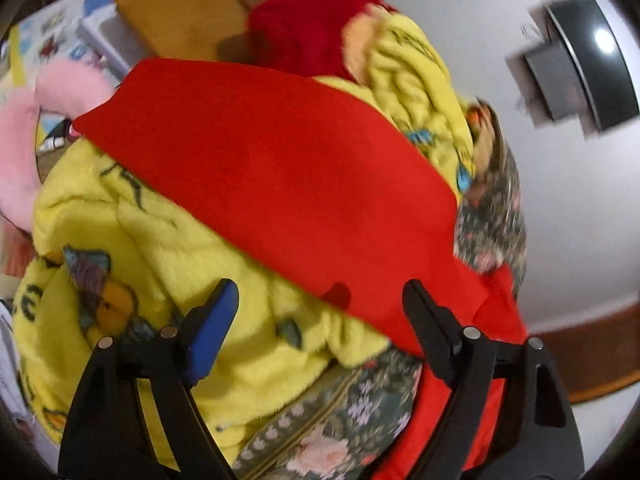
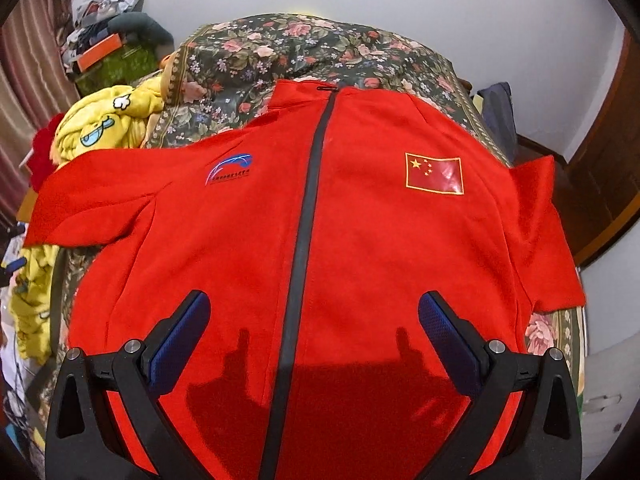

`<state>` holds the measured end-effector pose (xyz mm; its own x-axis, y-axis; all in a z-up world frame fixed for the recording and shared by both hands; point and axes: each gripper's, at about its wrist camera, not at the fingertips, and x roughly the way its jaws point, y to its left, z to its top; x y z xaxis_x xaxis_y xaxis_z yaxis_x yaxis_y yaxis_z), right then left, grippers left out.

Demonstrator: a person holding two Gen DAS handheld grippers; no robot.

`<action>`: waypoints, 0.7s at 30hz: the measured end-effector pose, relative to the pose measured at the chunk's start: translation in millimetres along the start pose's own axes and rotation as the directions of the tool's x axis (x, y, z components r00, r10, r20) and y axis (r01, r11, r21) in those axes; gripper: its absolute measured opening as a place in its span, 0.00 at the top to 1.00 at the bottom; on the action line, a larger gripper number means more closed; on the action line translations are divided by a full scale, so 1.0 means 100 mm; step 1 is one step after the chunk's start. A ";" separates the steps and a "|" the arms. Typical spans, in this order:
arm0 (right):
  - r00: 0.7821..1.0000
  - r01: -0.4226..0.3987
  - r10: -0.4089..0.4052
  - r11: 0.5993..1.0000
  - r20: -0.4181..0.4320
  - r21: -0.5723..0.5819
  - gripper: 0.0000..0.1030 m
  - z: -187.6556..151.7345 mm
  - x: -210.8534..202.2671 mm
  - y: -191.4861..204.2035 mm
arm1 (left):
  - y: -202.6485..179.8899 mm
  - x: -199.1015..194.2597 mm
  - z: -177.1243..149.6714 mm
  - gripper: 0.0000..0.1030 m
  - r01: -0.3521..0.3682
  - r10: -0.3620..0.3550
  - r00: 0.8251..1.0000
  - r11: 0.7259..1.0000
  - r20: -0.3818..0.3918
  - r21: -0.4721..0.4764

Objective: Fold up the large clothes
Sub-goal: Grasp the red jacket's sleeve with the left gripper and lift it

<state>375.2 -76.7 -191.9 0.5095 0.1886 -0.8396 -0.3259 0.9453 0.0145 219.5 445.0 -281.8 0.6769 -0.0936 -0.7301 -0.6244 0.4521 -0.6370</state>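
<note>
Both sets of fingers are spread wide and not pinching anything. The right gripper (image 2: 314, 330) hangs over the lower front of the red jacket (image 2: 360, 240), fingers either side of the dark zipper (image 2: 306, 216), with their shadows falling on the fabric; whether the tips touch the cloth, I can't tell.

The left gripper (image 1: 320, 308) is over at the sleeve (image 1: 280, 168), which lies stretched across a yellow fleece blanket (image 1: 168, 248). One of its fingers sits above the blanket, the other at the red sleeve's edge. That view is pretty blurred.

The jacket itself is laid out flat, front up, zipped, on a bed with a dark floral cover (image 2: 280, 52). Flag patch (image 2: 435, 173) on one side of the chest, a small logo (image 2: 229, 169) on the other. The other sleeve (image 2: 548, 240) hangs off the bed's far edge.

The crumpled yellow blanket crowds the sleeve side, with something fuzzy and red (image 1: 312, 28) and a pink plush thing (image 1: 28, 136) beyond it.
</note>
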 end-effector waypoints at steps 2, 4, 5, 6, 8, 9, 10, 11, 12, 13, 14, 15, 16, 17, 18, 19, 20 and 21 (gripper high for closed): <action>1.000 0.005 -0.005 1.000 0.004 -0.009 0.00 -0.01 0.00 0.00 | 0.08 -0.02 0.09 0.31 0.025 -0.024 1.000 0.999 0.019 -0.043; 1.000 0.005 -0.005 1.000 0.002 -0.016 0.00 -0.02 0.03 0.02 | 0.15 -0.04 0.16 0.31 0.039 -0.036 0.998 0.997 0.044 -0.062; 1.000 0.003 -0.003 1.000 -0.002 -0.018 0.00 0.01 0.07 0.03 | 0.18 -0.04 0.21 0.33 0.031 -0.028 0.998 0.997 0.052 -0.066; 1.000 0.001 -0.001 1.000 -0.006 -0.021 0.00 0.03 0.10 0.05 | 0.21 -0.02 0.25 0.39 0.014 -0.010 0.998 0.997 0.061 -0.071; 1.000 0.001 -0.001 1.000 -0.011 -0.027 0.00 0.05 0.14 0.07 | 0.25 0.02 0.32 0.50 -0.032 0.038 0.996 0.996 0.076 -0.085; 1.000 0.005 -0.006 1.000 -0.012 -0.029 0.00 0.06 0.15 0.08 | 0.27 0.04 0.36 0.55 -0.053 0.060 0.995 0.995 0.083 -0.088; 1.000 0.011 -0.011 0.999 -0.012 -0.030 0.00 0.05 0.16 0.08 | 0.27 0.06 0.39 0.58 -0.072 0.080 0.993 0.993 0.089 -0.090; 1.000 0.015 -0.016 0.999 -0.011 -0.030 0.00 0.05 0.17 0.08 | 0.27 0.07 0.41 0.65 -0.092 0.101 0.990 0.992 0.094 -0.090; 1.000 0.018 -0.018 0.999 -0.011 -0.031 0.00 0.05 0.17 0.09 | 0.25 0.08 0.43 0.72 -0.127 0.135 0.986 0.988 0.102 -0.083; 1.000 0.020 -0.020 0.999 -0.014 -0.029 0.00 0.04 0.17 0.08 | 0.23 0.08 0.43 0.75 -0.147 0.155 0.982 0.986 0.108 -0.072; 1.000 0.017 -0.018 1.000 -0.019 -0.023 0.00 0.03 0.17 0.06 | 0.17 0.07 0.44 0.80 -0.186 0.189 0.974 0.982 0.124 -0.042; 1.000 0.016 -0.016 1.000 -0.022 -0.017 0.00 0.02 0.16 0.04 | 0.09 0.05 0.44 0.85 -0.230 0.228 0.963 0.973 0.143 -0.004; 1.000 0.016 -0.016 1.000 -0.024 -0.012 0.00 0.02 0.15 0.04 | 0.04 0.04 0.45 0.88 -0.255 0.249 0.956 0.967 0.158 0.020; 1.000 0.014 -0.014 1.000 -0.025 -0.004 0.00 0.03 0.14 0.00 | -0.05 0.00 0.44 0.89 -0.292 0.277 0.943 0.954 0.187 0.060; 1.000 0.014 -0.014 1.000 -0.024 0.003 0.00 0.04 0.12 -0.02 | -0.15 -0.03 0.43 0.93 -0.324 0.298 0.930 0.941 0.214 0.096; 1.000 0.013 -0.013 1.000 -0.021 0.010 0.00 0.05 0.10 -0.04 | -0.28 -0.08 0.42 0.96 -0.357 0.318 0.916 0.924 0.246 0.135; 1.000 0.009 -0.009 1.000 -0.016 0.019 0.00 0.05 0.07 -0.06 | -0.44 -0.14 0.40 0.96 -0.388 0.330 0.900 0.904 0.287 0.180; 1.000 0.006 -0.006 1.000 -0.012 0.027 0.00 0.06 0.05 -0.09 | -0.59 -0.20 0.39 0.96 -0.411 0.333 0.886 0.886 0.323 0.215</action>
<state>385.1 -82.5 -192.6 0.5019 0.1799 -0.8460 -0.3010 0.9533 0.0241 257.9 455.0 -219.8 0.5181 0.3543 -0.7785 -0.7478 0.6294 -0.2113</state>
